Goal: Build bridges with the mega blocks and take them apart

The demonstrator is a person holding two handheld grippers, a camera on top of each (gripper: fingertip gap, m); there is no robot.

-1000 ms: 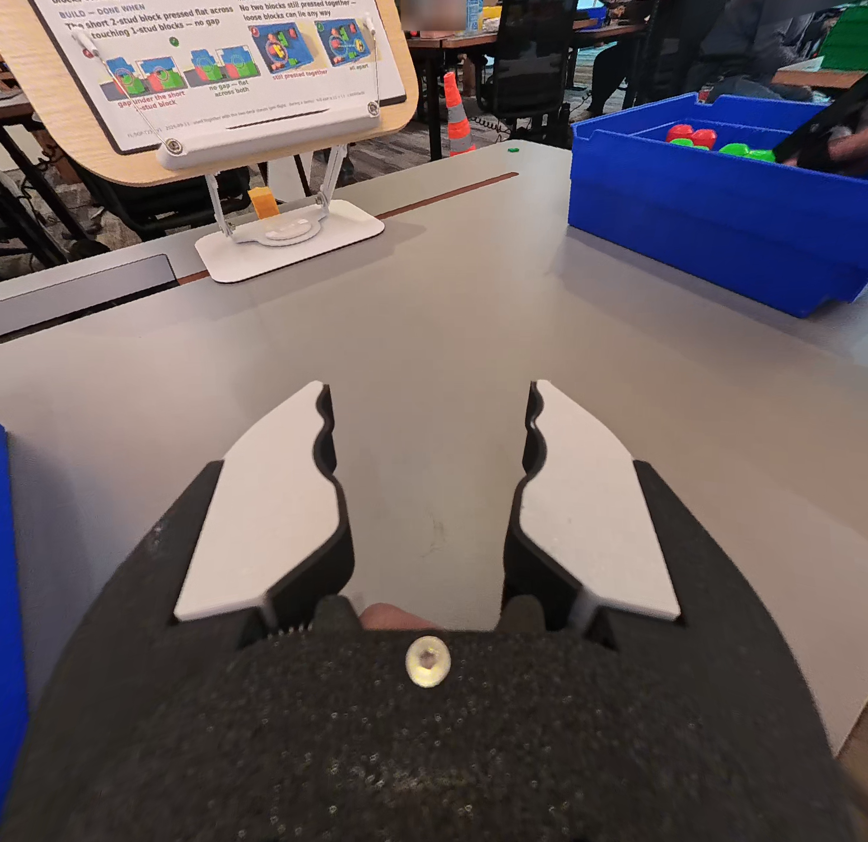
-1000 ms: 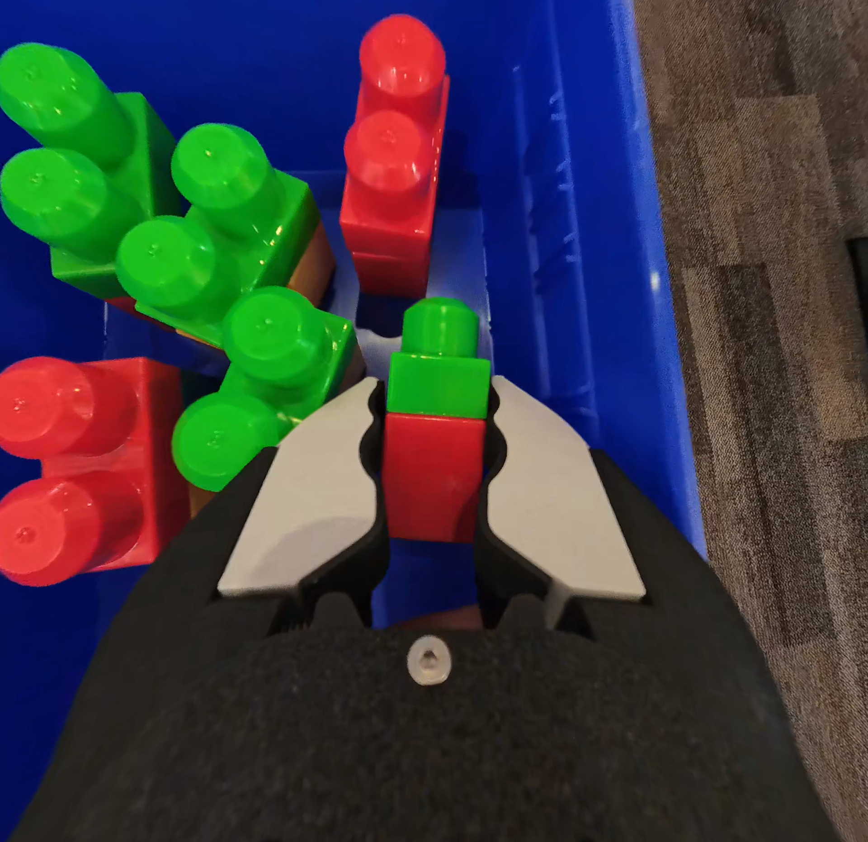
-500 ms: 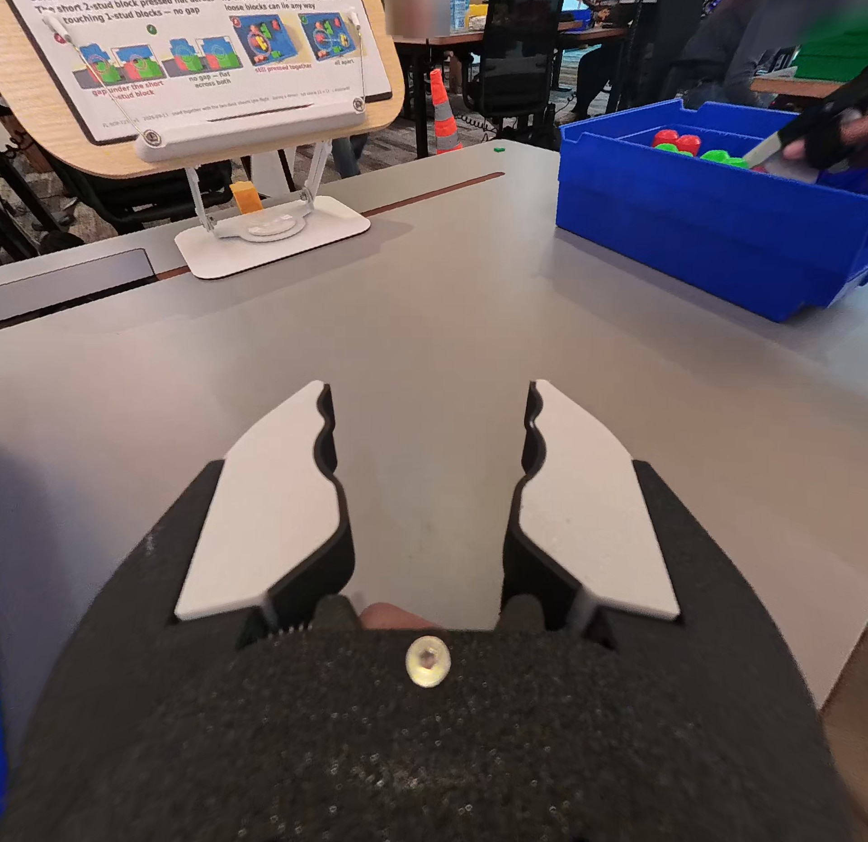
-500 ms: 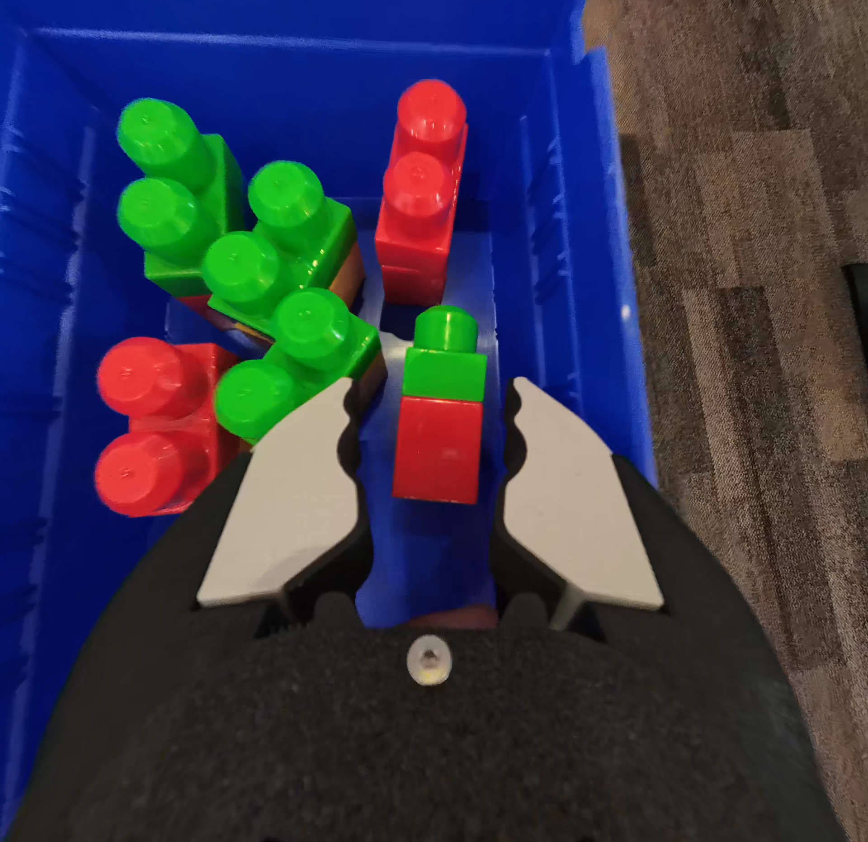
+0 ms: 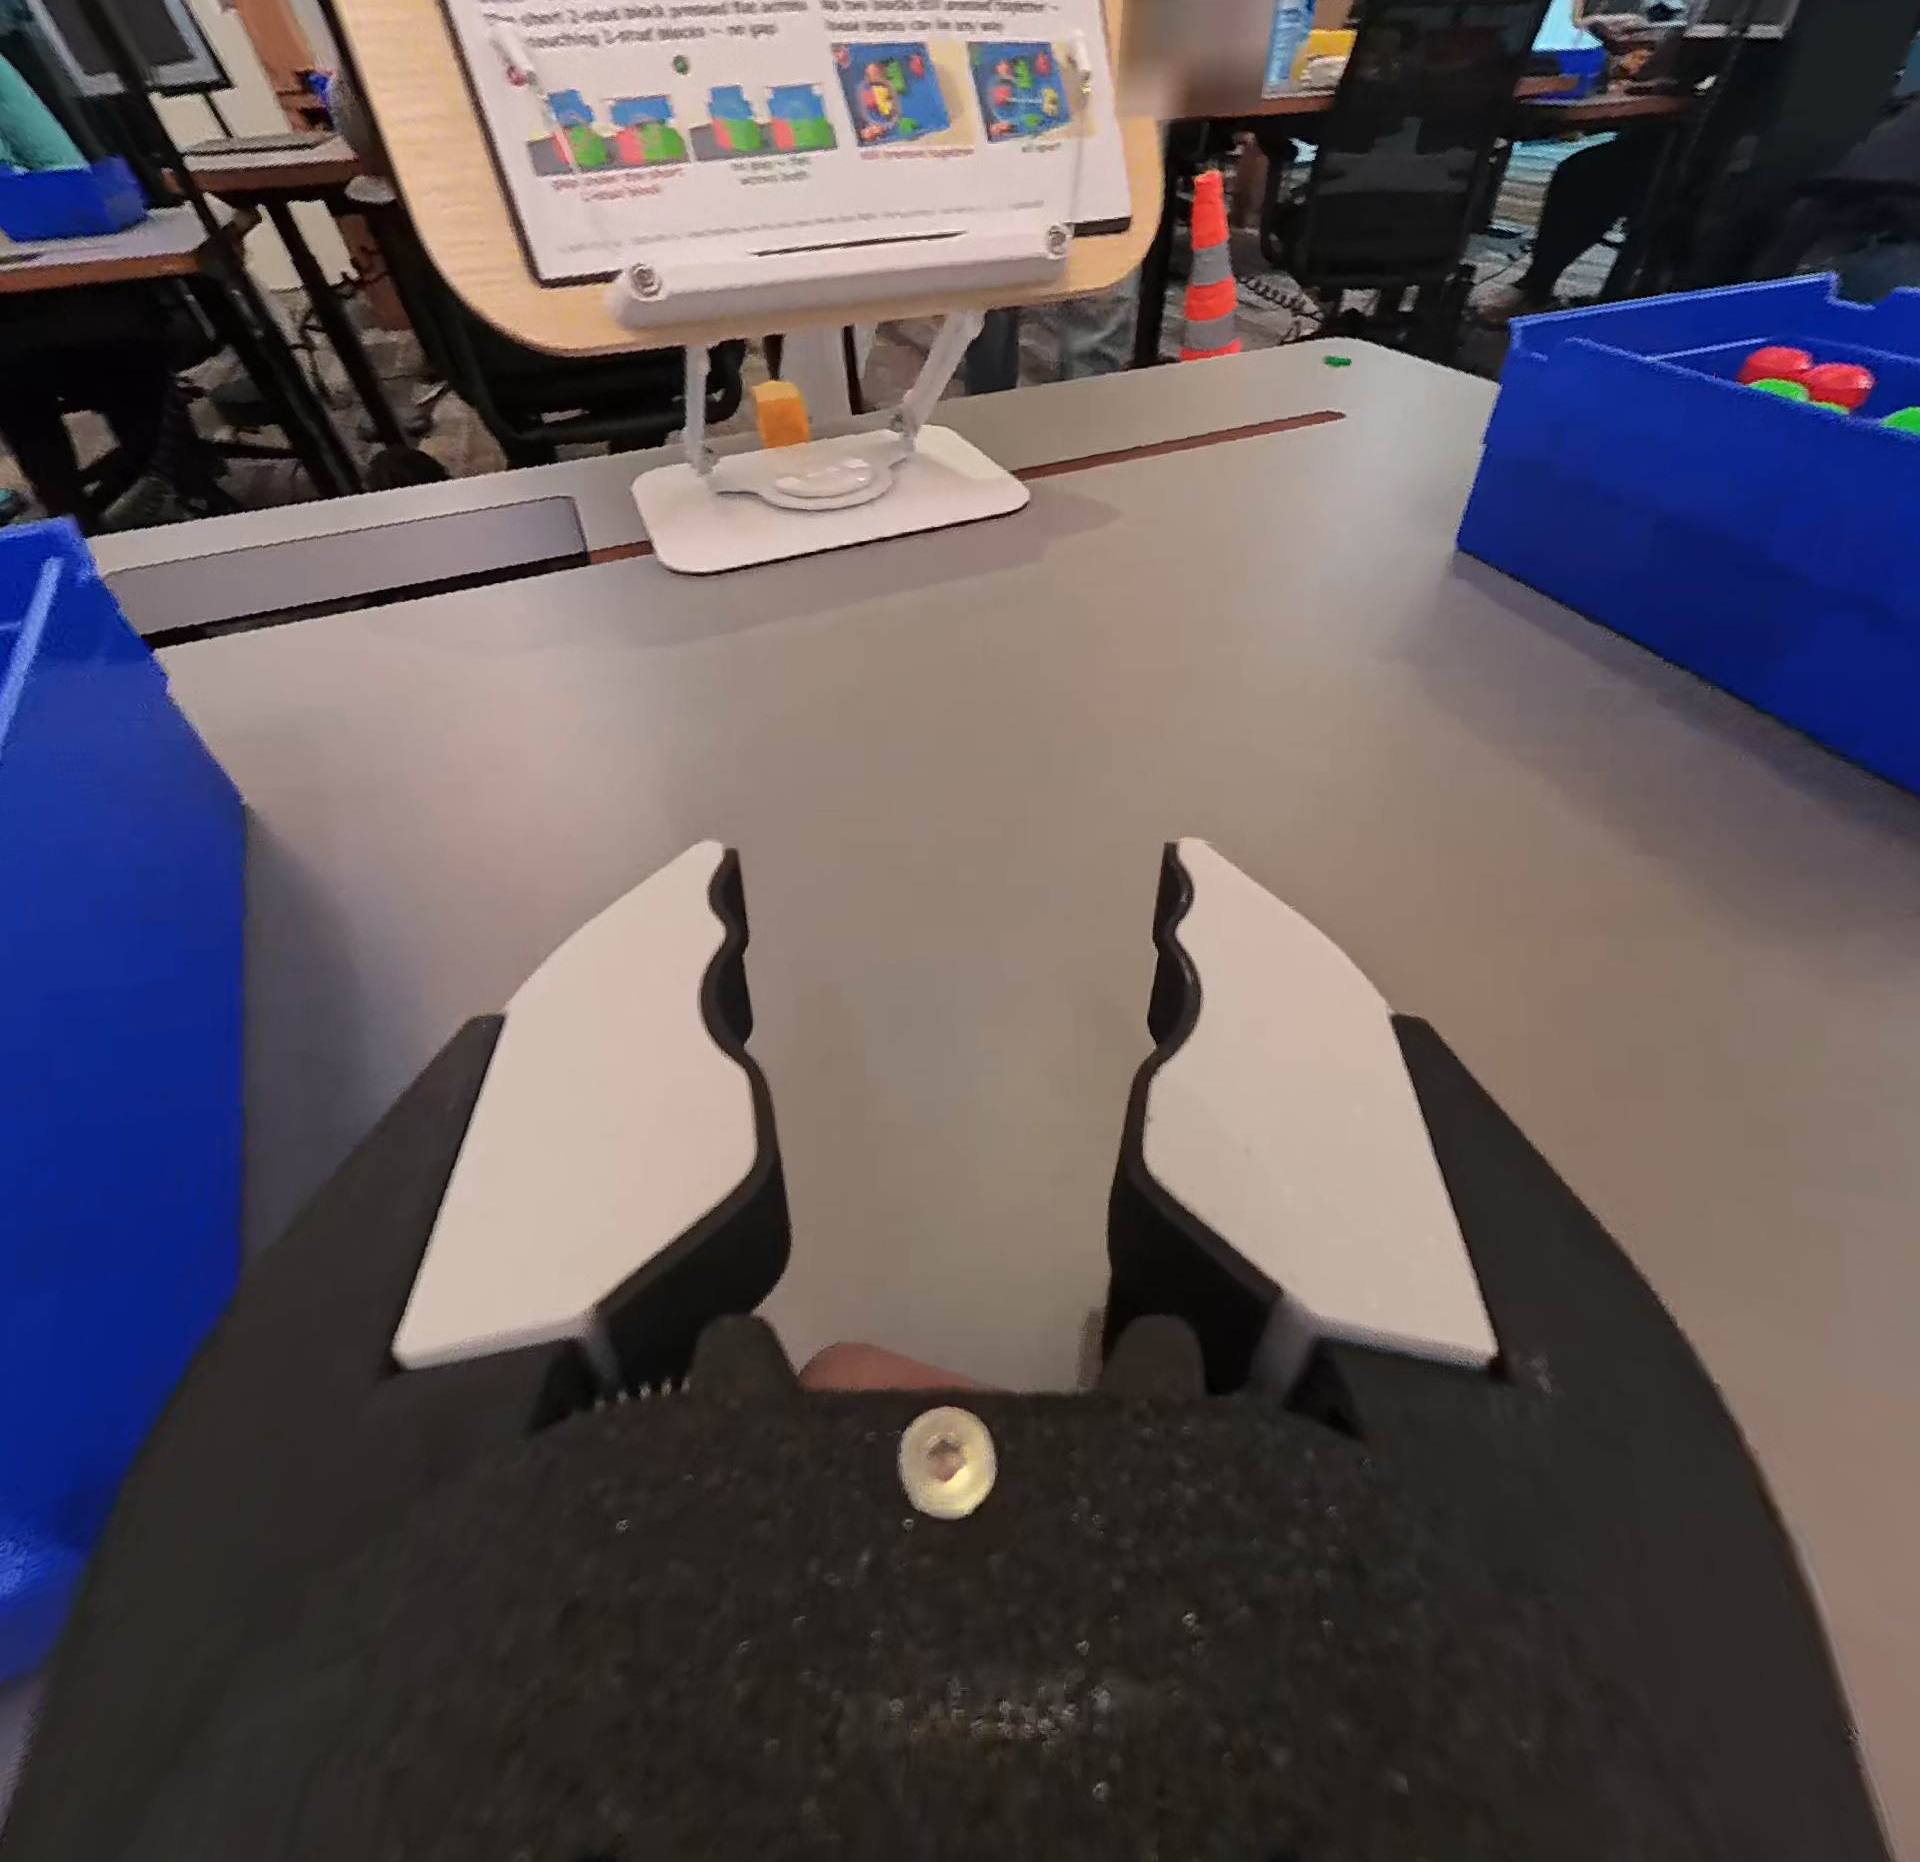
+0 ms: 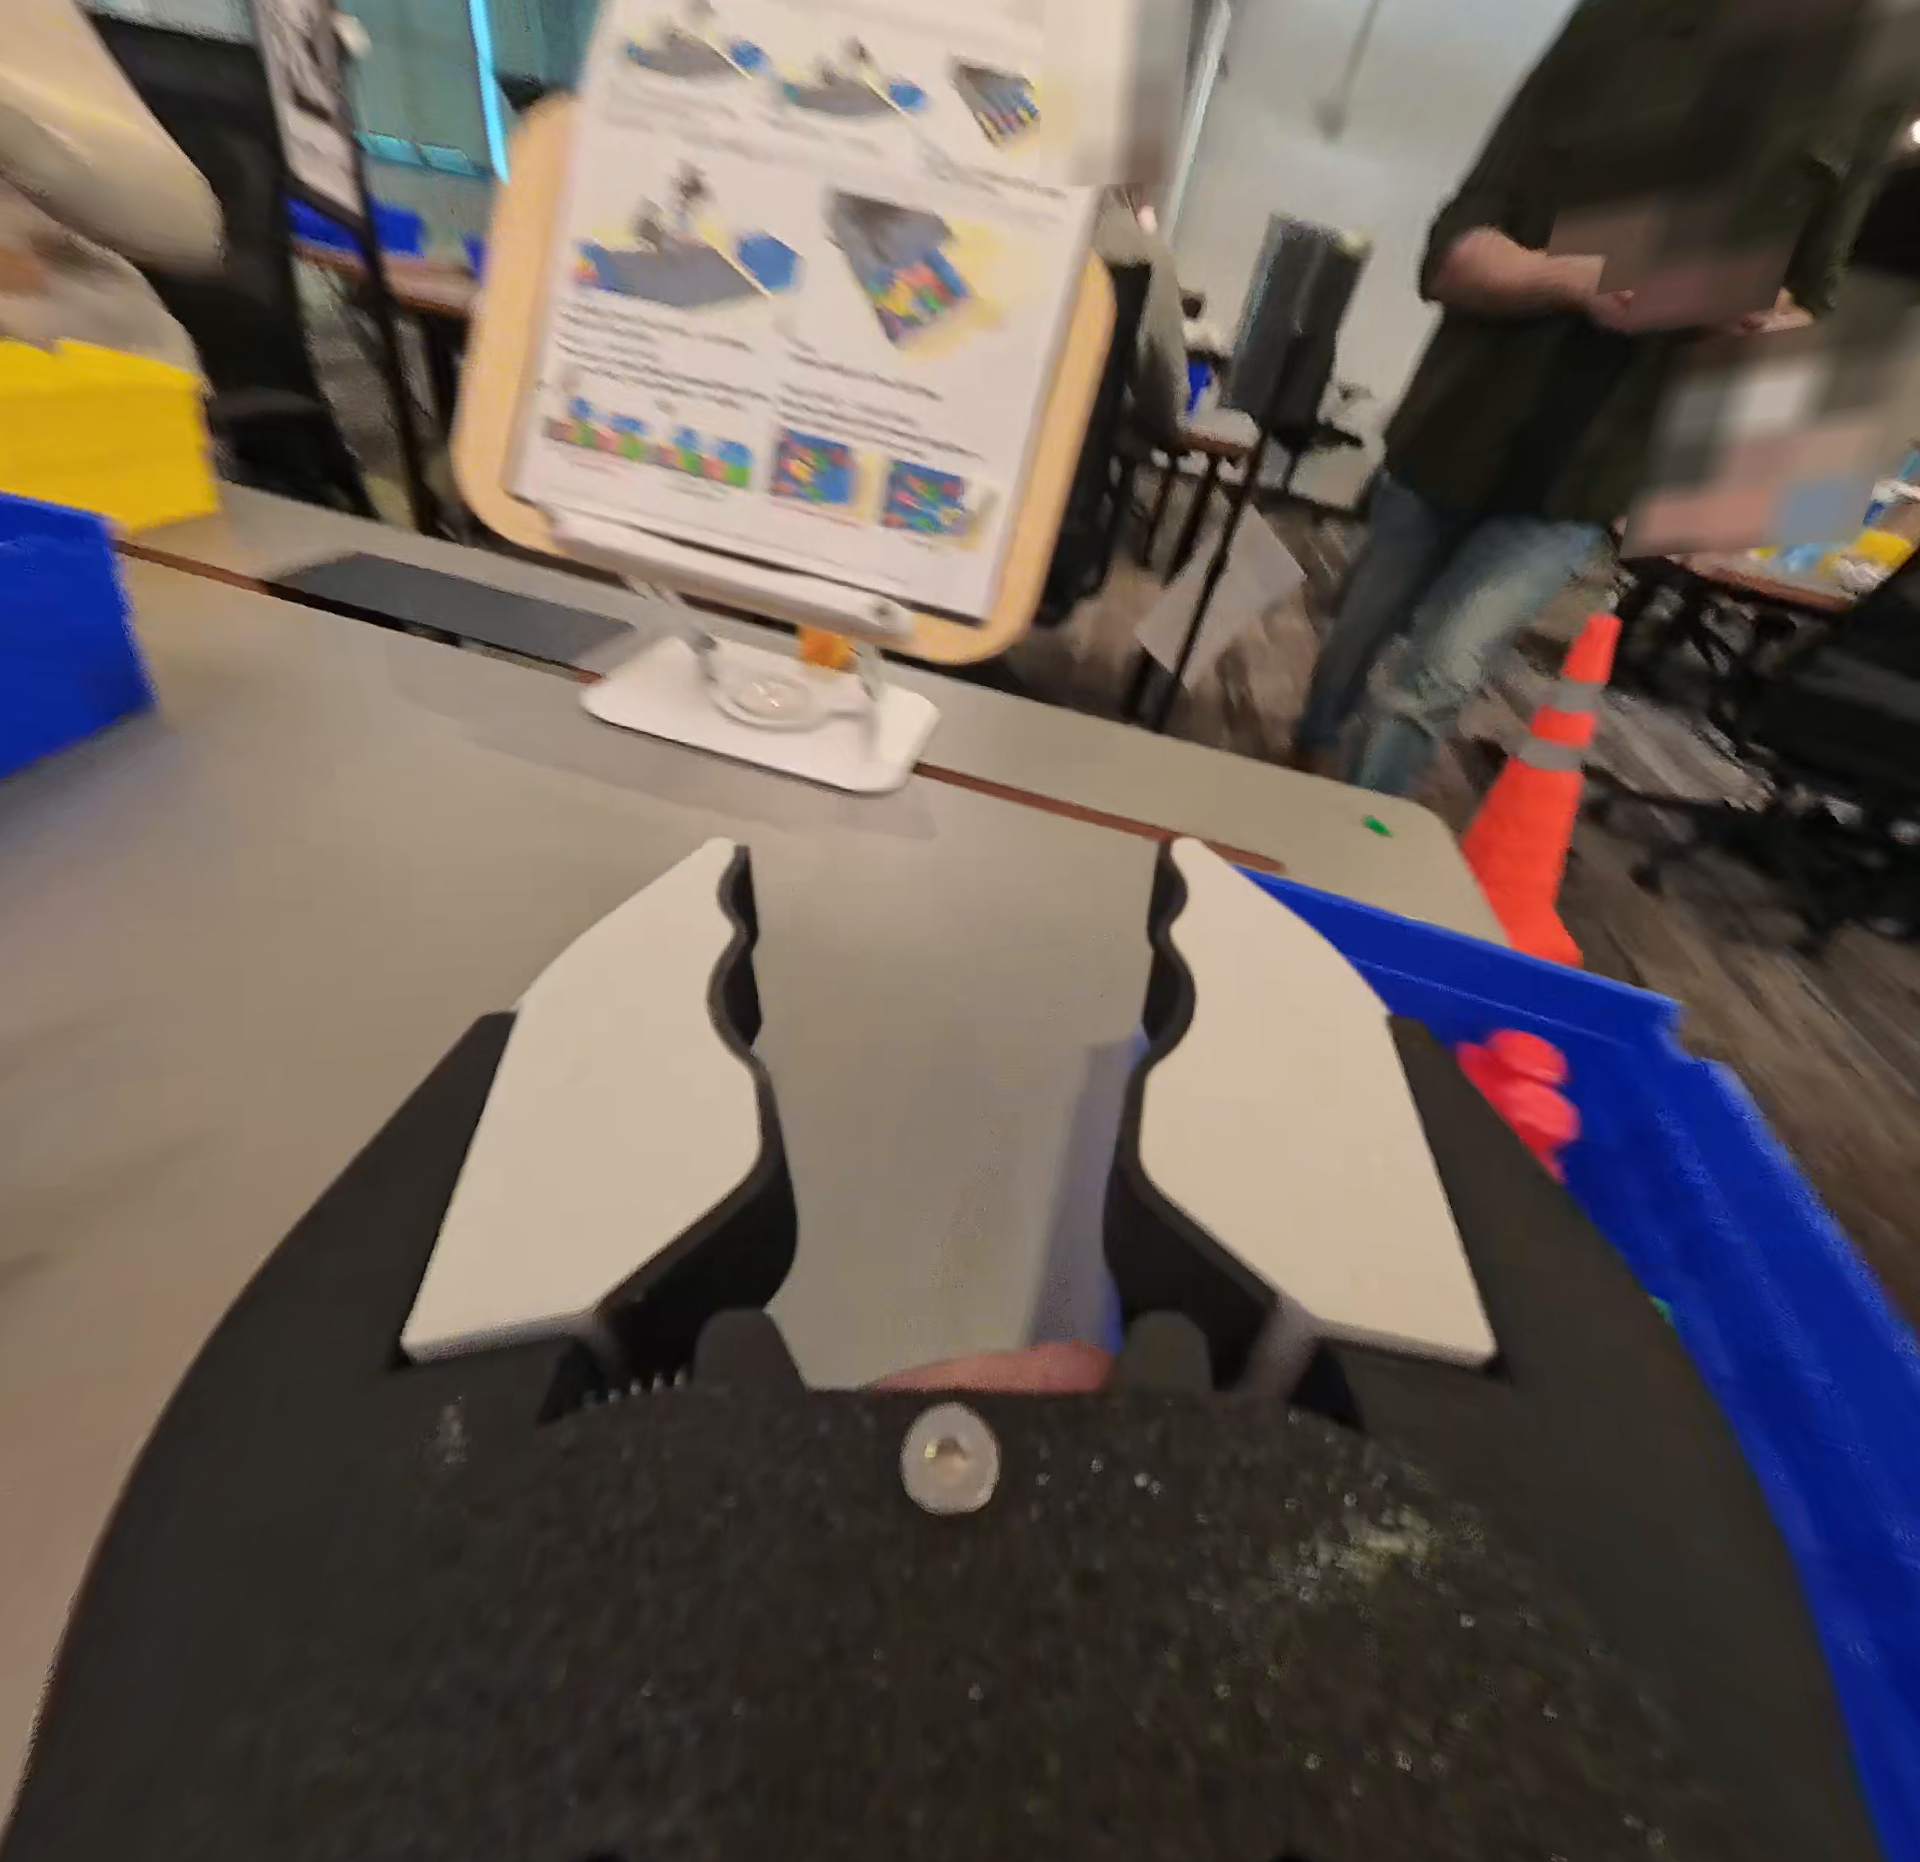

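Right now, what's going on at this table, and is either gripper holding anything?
A person holds two grippers over a grey table. The left gripper has its jaws open and empty above bare tabletop. The right gripper is also open and empty, beside the blue bin where red blocks show. No bridge stands on the table. An instruction sheet stand sits at the far edge.

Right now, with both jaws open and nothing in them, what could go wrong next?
1. The right gripper sits close to the blue bin; its right finger overlaps the rim, so a quick swing might bump the bin.
2. The right wrist view is blurry, so it seems to be moving fast. Aiming at the red blocks could miss.
3. The stand with the sheet is straight ahead of the left gripper; a long reach might knock it.
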